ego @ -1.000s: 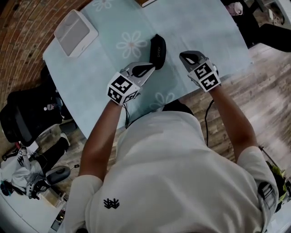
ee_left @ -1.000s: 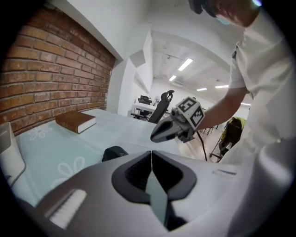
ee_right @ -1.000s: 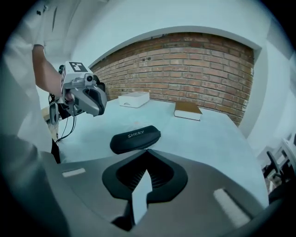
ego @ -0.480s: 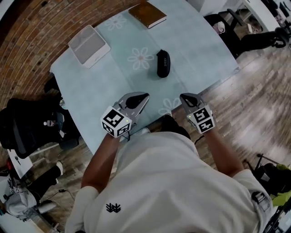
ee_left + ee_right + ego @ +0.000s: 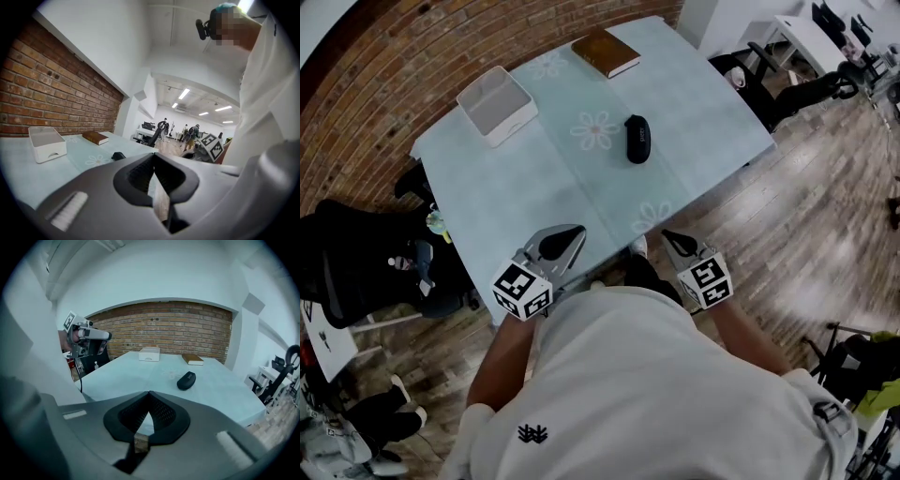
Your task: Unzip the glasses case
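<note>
The black glasses case [image 5: 637,138] lies zipped on the pale blue tablecloth [image 5: 534,197], past the middle of the table. It also shows small in the left gripper view [image 5: 118,155] and in the right gripper view [image 5: 186,380]. My left gripper [image 5: 577,230] hovers at the table's near edge, far short of the case, jaws shut on nothing. My right gripper [image 5: 667,235] is held off the near corner, close to my body, also shut and empty. Both are well apart from the case.
A white tray [image 5: 497,105] stands at the back left and a brown book [image 5: 606,53] at the far edge. Black bags [image 5: 356,262] sit on the wooden floor at left; an office chair [image 5: 806,89] stands beyond the table's right side.
Both grippers have drawn back from beside the case to the table's near edge by my body. The view has pulled away, so the case now looks small and far.
</note>
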Motion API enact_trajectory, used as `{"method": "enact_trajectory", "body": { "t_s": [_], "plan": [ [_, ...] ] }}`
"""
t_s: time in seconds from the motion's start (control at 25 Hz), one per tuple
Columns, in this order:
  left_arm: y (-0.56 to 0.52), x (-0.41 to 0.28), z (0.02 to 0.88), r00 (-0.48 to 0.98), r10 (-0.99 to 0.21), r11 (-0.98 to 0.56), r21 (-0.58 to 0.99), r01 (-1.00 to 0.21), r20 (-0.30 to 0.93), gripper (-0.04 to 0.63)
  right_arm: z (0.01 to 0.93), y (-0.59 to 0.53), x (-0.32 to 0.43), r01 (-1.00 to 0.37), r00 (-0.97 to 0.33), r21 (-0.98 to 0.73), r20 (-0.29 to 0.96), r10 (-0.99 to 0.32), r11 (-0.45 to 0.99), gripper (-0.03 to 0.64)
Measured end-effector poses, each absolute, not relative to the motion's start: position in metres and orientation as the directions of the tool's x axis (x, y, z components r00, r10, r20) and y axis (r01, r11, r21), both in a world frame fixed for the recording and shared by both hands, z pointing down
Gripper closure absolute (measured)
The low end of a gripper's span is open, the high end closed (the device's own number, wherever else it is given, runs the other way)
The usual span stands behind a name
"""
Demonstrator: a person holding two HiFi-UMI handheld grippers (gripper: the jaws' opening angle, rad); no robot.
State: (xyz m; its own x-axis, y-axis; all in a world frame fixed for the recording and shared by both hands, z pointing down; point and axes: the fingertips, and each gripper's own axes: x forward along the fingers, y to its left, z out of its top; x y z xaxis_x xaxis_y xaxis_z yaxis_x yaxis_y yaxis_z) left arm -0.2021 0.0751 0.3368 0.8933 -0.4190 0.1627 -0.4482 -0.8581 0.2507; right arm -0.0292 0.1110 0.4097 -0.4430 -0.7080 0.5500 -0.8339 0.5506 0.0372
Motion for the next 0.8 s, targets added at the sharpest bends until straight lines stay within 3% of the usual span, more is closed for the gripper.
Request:
{"method": "enact_trajectory", "body": {
  "t_s": [0.8],
  "plan": [
    [0.116,-0.237,0.338,0.875,-0.46,-0.848,0.219,-0.483,0.15,0.54,0.386,0.15,-0.061,-0.816,-0.458,0.09,0.502,-0.734,0.571,0.617]
  ]
}}
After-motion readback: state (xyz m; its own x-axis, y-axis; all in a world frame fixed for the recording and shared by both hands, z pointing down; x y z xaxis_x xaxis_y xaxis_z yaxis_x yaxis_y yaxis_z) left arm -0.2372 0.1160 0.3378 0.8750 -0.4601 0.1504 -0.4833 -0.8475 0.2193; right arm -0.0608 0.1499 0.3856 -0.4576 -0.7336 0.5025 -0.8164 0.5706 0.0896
